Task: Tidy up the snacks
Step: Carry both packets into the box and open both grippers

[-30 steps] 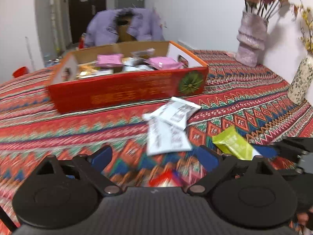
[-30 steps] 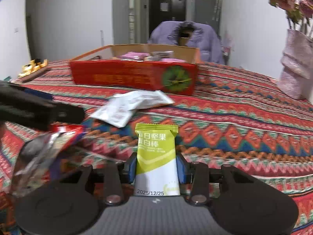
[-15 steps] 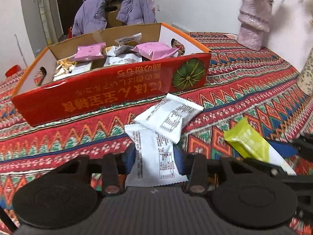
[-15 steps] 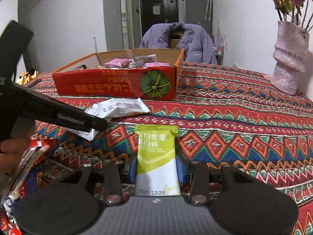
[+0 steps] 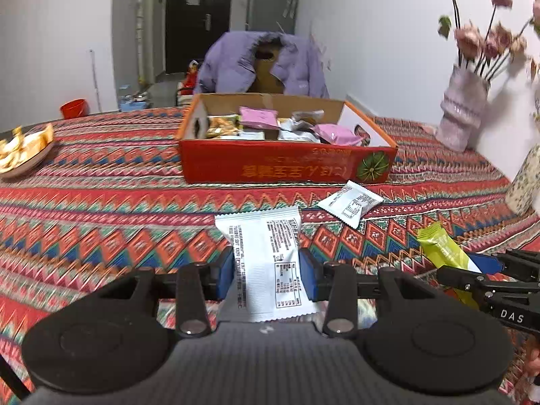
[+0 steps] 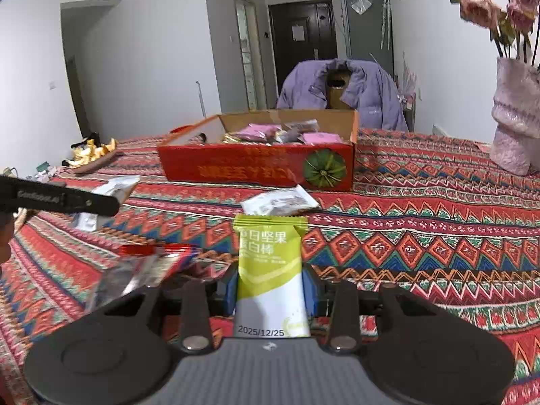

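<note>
My left gripper (image 5: 266, 275) is shut on a white snack packet (image 5: 266, 260) and holds it above the patterned tablecloth. My right gripper (image 6: 270, 287) is shut on a green and white nut bar packet (image 6: 270, 270); it also shows at the right of the left wrist view (image 5: 445, 253). The red cardboard box (image 5: 287, 165) stands farther back, open on top, with pink and other snack packets inside; it also shows in the right wrist view (image 6: 260, 168). Another white packet (image 5: 351, 202) lies on the cloth in front of the box.
A red and clear wrapper (image 6: 148, 266) lies left of my right gripper. A pink vase (image 5: 464, 108) and a flowered vase (image 5: 524, 182) stand at the right edge. A plate of gold snacks (image 5: 23, 152) sits at the left. A purple jacket (image 5: 263, 64) hangs on a chair behind the box.
My left gripper has closed on the white packet and lifted it off the cloth. My right gripper has risen with the green packet still held.
</note>
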Demonstrator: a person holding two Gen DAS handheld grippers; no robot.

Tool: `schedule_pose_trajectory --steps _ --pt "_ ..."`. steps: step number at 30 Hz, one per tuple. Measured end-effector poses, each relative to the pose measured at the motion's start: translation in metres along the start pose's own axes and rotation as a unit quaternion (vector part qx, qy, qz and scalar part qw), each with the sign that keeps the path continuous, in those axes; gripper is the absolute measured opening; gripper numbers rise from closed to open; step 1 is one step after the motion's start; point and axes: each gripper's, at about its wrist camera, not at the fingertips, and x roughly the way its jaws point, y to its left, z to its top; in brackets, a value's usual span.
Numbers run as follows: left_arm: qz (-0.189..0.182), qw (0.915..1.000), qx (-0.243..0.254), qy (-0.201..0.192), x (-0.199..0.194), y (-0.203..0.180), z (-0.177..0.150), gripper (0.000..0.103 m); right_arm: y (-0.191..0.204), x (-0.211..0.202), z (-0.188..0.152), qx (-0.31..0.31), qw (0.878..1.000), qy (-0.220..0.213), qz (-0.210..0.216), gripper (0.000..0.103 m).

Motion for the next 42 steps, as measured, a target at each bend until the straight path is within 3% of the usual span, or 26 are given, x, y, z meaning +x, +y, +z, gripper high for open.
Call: schedule_pose_trajectory --steps 5,12,17,21,25,28,30,32,37,42 --pt "0.006 0.9998 -0.01 -0.014 -0.025 0.008 -0.013 0.041 0.014 -0.028 -0.007 0.003 1.0 -0.021 0.003 0.037" --pt "-0.019 0.999 -0.006 -0.04 -0.036 0.018 -0.01 0.041 0.017 -0.042 -0.005 0.022 0.999 -0.035 -0.013 0.037" --pt "-0.022 0.9984 0.002 -0.053 -0.023 0.028 0.011 0.041 0.013 -0.032 0.02 0.028 0.999 -0.045 -0.009 0.037" --pt "-0.042 0.9976 0.009 -0.054 0.0 0.04 0.043 0.041 -0.001 -0.013 0.065 0.045 0.996 -0.062 0.034 0.037" --pt "-0.032 0.9977 0.02 -0.057 0.044 0.051 0.096 0.041 -0.017 0.023 0.122 0.047 0.994 -0.086 0.039 0.037" --pt "-0.018 0.9978 0.025 -0.059 0.082 0.057 0.133 0.041 -0.027 0.069 0.161 0.042 0.996 -0.067 0.038 0.037" --pt "0.014 0.9972 0.038 -0.062 0.112 0.056 0.154 0.041 -0.031 0.106 0.186 0.032 0.998 -0.047 0.033 0.037" --pt "0.009 0.9979 0.04 -0.049 0.14 0.06 0.17 0.041 -0.035 0.144 0.205 0.029 0.999 -0.018 0.03 0.037" --pt "0.011 0.9994 0.031 0.007 0.218 0.066 0.198 0.042 -0.051 0.247 0.224 0.046 0.996 0.075 0.006 0.037" --pt "0.014 0.9976 0.051 0.045 0.271 0.064 0.199 0.042 -0.05 0.302 0.217 0.063 0.992 0.106 -0.032 0.038"
